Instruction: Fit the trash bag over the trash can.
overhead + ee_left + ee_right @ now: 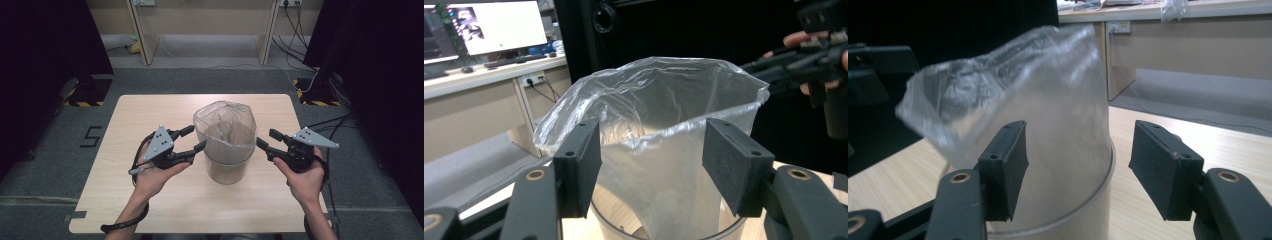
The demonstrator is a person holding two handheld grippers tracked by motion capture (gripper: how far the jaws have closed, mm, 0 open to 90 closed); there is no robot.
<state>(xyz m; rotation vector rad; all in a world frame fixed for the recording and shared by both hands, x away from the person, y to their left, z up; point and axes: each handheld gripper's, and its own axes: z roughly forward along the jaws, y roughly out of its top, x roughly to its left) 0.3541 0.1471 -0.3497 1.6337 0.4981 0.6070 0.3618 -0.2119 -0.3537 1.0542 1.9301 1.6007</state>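
A clear plastic bag (pixel 225 125) stands upright in a clear round container (pixel 227 172) at the middle of the wooden table (pixel 150 110), its open mouth well above the rim. My left gripper (pixel 197 138) is at the bag's left side, open, with its tips close to the bag. From the right, my right gripper (pixel 266 137) points at the bag, also open. In the left gripper view the bag (pixel 659 110) rises beyond the open left gripper (pixel 649 170). In the right gripper view the bag (pixel 1013 90) and container (pixel 1083 210) lie just beyond the open right gripper (pixel 1078 167).
Bare tabletop surrounds the container on all sides. Beyond the far edge are grey floor, desk legs (pixel 142 45) and cables. Black curtains (pixel 45 40) stand to the left and right. A monitor (pixel 499 25) sits on a desk in the left gripper view.
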